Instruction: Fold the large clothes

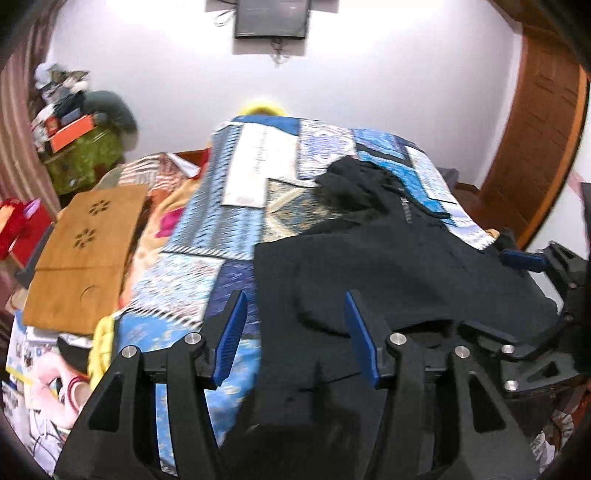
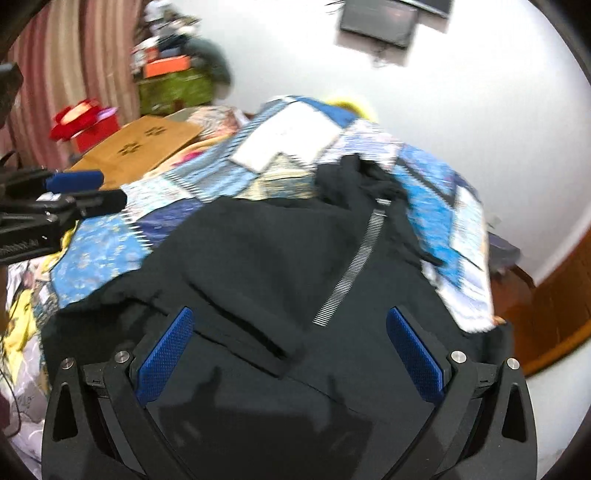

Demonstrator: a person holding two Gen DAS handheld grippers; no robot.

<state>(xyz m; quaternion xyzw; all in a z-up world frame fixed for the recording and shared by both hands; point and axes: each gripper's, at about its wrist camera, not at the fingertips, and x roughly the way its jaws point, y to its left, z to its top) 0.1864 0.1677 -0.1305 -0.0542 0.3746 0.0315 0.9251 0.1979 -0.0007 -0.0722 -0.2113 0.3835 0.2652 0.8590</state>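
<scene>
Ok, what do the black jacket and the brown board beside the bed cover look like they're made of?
Black jacket: soft matte cloth, maybe fleece or knit; it creases loosely, and a pale zipper of unclear material runs down it. Brown board: looks like wood or bamboo, flat and rigid with cut-out flower holes. Bed cover: printed patchwork fabric.

Blue patchwork quilt [image 1: 207, 221] covers the bed. Wooden lap tray [image 1: 83, 254] lies at its left edge. Red box [image 2: 86, 125] beyond. Dark screen [image 1: 272, 18] mounted on white wall [image 1: 388, 81]. Striped curtain [image 2: 70, 55] left.
</scene>
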